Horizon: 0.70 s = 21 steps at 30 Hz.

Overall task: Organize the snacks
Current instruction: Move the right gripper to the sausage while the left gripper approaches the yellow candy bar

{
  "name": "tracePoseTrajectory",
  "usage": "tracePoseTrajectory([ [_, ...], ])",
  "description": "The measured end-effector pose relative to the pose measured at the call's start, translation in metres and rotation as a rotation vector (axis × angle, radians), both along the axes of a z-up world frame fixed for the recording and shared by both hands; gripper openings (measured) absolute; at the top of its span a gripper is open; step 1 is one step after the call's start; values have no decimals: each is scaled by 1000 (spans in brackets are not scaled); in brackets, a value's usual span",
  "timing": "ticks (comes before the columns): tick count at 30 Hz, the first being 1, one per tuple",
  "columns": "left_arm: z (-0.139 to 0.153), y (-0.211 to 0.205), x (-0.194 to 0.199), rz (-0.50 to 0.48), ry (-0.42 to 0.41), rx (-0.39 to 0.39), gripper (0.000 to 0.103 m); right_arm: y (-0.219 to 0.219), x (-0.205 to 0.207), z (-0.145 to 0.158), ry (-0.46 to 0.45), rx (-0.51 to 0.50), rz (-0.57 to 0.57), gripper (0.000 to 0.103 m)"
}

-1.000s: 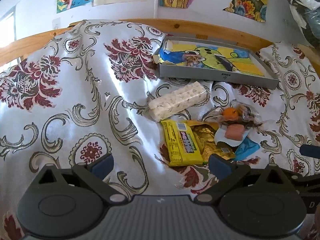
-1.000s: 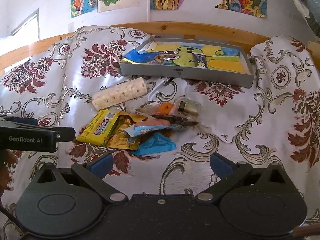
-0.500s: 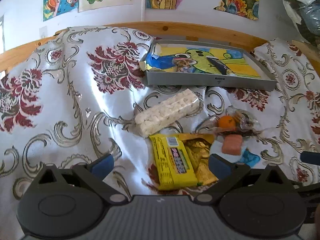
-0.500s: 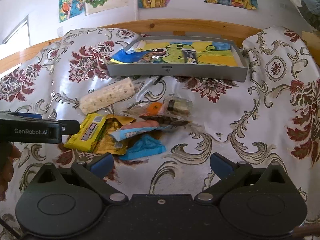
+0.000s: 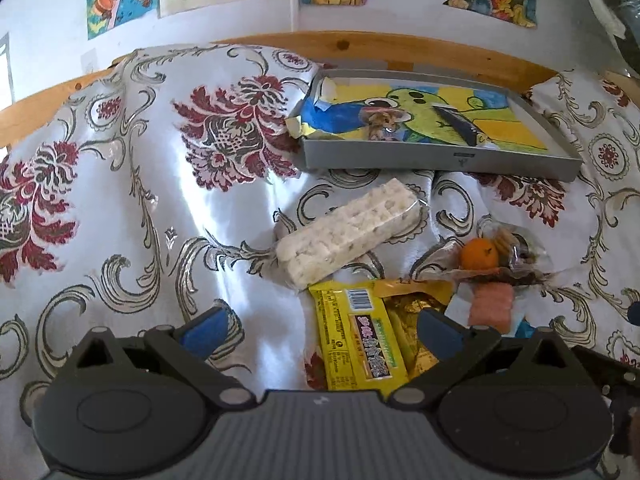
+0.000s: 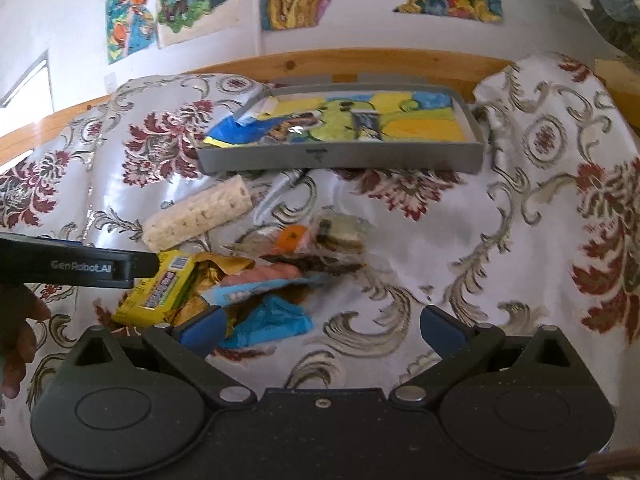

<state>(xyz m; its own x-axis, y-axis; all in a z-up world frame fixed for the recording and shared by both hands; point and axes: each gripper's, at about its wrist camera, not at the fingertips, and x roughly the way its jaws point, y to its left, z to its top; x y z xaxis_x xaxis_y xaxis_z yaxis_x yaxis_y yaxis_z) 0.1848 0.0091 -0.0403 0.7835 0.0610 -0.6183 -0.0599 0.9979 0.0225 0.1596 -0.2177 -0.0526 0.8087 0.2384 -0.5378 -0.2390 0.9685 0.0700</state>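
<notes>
Both jaws apart | yellow snack bar [image 5: 356, 340] between left hand-held gripper [image 5: 320, 330] fingers

Both claws are spread wide and holding nothing, left claw [image 5: 320, 326] and right claw [image 6: 320, 326] side by side, with a hand [image 6: 16, 344] visible gripping the left one.

The yellow candy bar [image 5: 356, 340] lies flat, lengthwise, between the left gripper's [image 5: 320, 326] spread fingers, overlapping a gold wrapper [image 5: 412, 320] toward its right finger. Ahead, a clear-wrapped white puffed bar [image 5: 348, 232] lies diagonally. Ahead to the right sit an orange sweet [image 5: 478, 254] in crinkled cellophane and a pink wafer [image 5: 490, 306]. Farthest ahead rests the grey tray [image 5: 440, 158], holding a small dark packet [image 5: 460, 128].
</notes>
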Motion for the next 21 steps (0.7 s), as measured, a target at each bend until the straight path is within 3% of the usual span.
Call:
tracePoseTrajectory([
  [15, -3, 13, 8, -32, 12, 29, 102, 12, 17, -8, -19, 47, 83, 102],
  [21, -5, 22, 7, -86, 25, 33, 102, 23, 28, -14, -18, 74, 150, 102],
])
